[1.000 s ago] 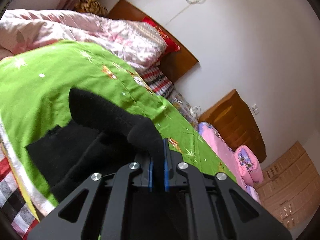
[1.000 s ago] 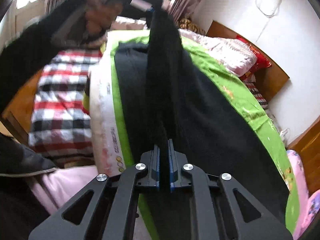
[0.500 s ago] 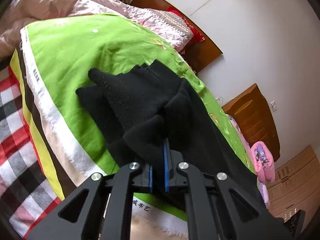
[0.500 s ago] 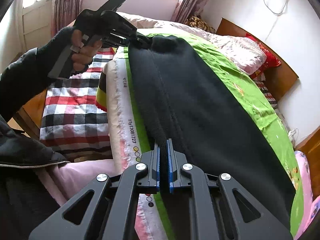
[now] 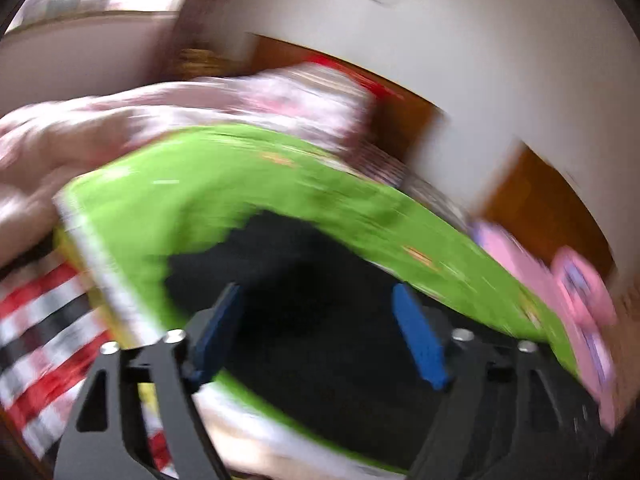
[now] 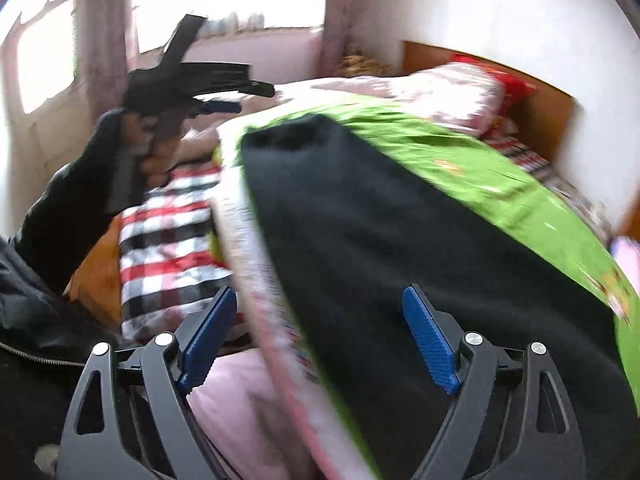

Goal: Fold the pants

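The black pants (image 6: 400, 240) lie flat and lengthwise on the green blanket (image 6: 500, 176) along the near side of the bed. They also show in the blurred left wrist view (image 5: 320, 320). My left gripper (image 5: 320, 320) is open and empty above one end of the pants. It also shows in the right wrist view (image 6: 224, 100), held up in a hand beyond the far end of the pants. My right gripper (image 6: 320, 328) is open and empty, over the near edge of the pants and the blanket's white border.
A red, white and black checked cloth (image 6: 168, 240) lies left of the blanket. A pink quilt (image 5: 200, 108) is piled at the head of the bed near the wooden headboard (image 6: 540, 100). Pink bedding (image 5: 580, 292) lies at the right. The person's dark jacket (image 6: 32, 320) fills the lower left.
Both grippers have opened and let go of the pants, which now lie flat on the blanket. The left gripper has lifted off the cloth. Both views are blurred by motion.
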`<move>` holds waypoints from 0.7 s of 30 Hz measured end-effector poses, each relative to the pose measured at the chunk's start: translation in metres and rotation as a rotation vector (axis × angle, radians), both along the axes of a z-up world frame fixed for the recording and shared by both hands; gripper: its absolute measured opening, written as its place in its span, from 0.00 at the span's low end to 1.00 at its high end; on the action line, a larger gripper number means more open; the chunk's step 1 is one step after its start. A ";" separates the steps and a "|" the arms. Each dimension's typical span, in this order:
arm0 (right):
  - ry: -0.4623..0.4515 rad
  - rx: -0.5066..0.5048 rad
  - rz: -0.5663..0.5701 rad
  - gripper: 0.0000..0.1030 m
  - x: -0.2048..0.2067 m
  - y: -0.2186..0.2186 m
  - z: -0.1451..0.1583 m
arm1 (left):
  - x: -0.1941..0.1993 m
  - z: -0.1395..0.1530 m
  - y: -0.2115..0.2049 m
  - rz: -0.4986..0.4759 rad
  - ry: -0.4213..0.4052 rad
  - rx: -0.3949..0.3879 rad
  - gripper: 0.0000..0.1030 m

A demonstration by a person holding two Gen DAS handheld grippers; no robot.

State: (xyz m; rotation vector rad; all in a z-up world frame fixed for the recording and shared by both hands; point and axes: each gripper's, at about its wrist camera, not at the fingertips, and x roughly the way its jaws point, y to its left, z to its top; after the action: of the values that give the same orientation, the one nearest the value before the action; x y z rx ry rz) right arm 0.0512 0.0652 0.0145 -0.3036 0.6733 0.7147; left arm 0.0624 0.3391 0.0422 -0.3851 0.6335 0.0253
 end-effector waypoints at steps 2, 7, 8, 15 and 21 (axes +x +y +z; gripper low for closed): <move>0.007 -0.013 -0.133 0.79 0.009 -0.043 0.005 | 0.024 0.002 -0.059 -0.192 0.060 0.078 0.86; 0.117 -0.095 -0.395 0.84 0.044 -0.135 0.003 | 0.085 -0.013 -0.191 -0.519 0.168 0.254 0.86; 0.136 -0.097 -0.430 0.84 0.048 -0.149 0.002 | 0.094 -0.015 -0.211 -0.566 0.181 0.249 0.85; 0.142 -0.009 -0.572 0.86 0.038 -0.206 0.001 | 0.118 -0.021 -0.354 -0.906 0.200 0.217 0.86; 0.231 -0.029 -0.629 0.86 0.029 -0.232 -0.030 | 0.129 -0.065 -0.419 -1.082 0.299 0.156 0.86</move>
State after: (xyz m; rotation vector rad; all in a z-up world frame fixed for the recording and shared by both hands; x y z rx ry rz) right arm 0.0803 -0.1663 -0.0153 -0.0238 0.9402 0.1364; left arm 0.1911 -0.0795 -0.0231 0.1532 1.0629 -0.9080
